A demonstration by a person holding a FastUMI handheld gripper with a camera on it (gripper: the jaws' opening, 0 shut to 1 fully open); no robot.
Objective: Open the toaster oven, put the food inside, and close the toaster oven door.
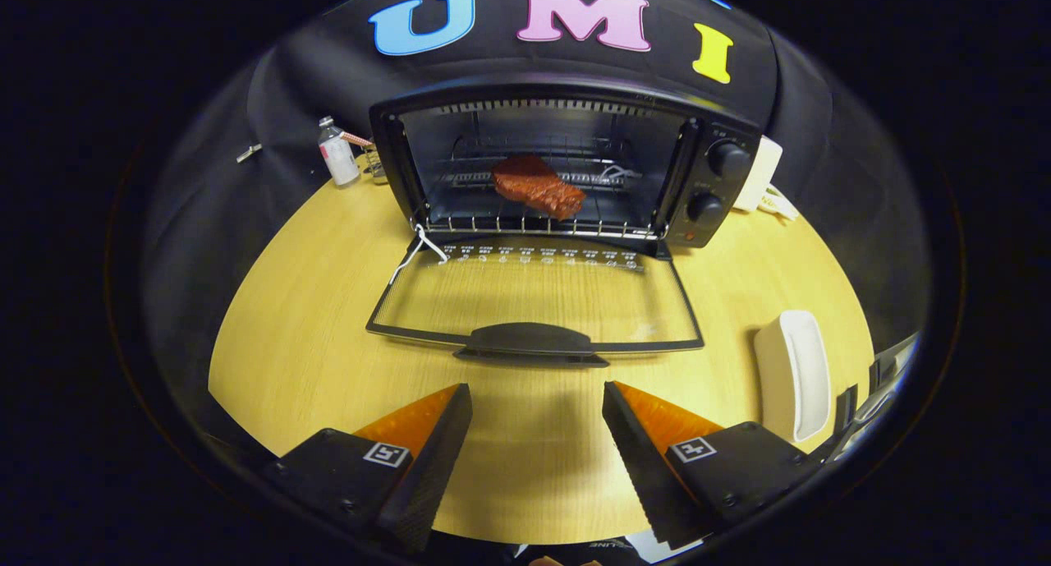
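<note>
A black toaster oven (706, 151) stands at the far side of the round wooden table (312, 336). Its glass door (534, 299) lies folded down flat toward me, with the dark handle (530, 342) at its near edge. A reddish-brown piece of meat (538, 186) rests on the wire rack (534, 221) inside the oven. My gripper (538, 402) is open, nothing between its fingers, and hovers over the table just short of the door handle.
A white oblong dish (795, 373) sits on the table to the right of my fingers. A small bottle (337, 154) stands left of the oven, and a white plug and cord (764, 184) lie behind its right side.
</note>
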